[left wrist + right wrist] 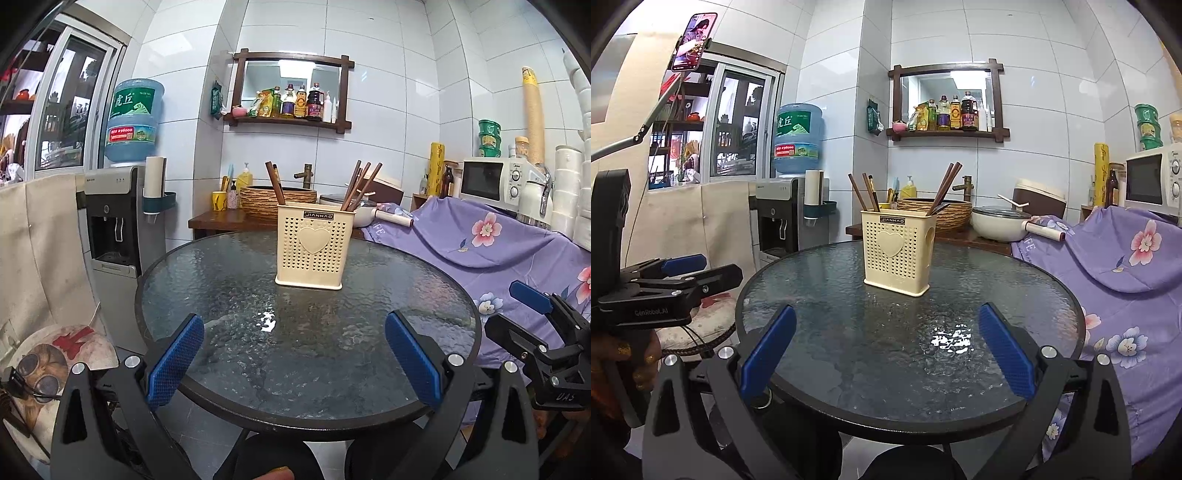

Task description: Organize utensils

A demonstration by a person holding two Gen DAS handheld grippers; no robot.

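Cream utensil holder (309, 245) upright on round glass desk (221, 288), toward far middle, heart shape on front face, label reading JIANHAO near rim. Brown chopsticks (275, 182) leaning out of left compartment, another bunch of chopsticks (360, 184) leaning out of right side; same holder (897, 251) seen from right wrist view with dark sticks in both ends. Rest of desk surface bare apart from bright glare spots.

Left gripper (293, 363) low at near edge of desk, blue padded fingers (175, 363) spread wide, nothing between them. Right gripper (886, 354) likewise at near edge, fingers (1006, 350) wide apart and empty. Each gripper visible in the other's view: right gripper (546, 332) at far right, left gripper (665, 288) at far left, both well short of holder.

Behind desk: water dispenser (114, 221) with blue bottle at left, woven basin (277, 201) on wooden counter, wall shelf with bottles (291, 101), microwave (495, 179) at right, purple floral cloth (498, 243) draped near desk's right side.
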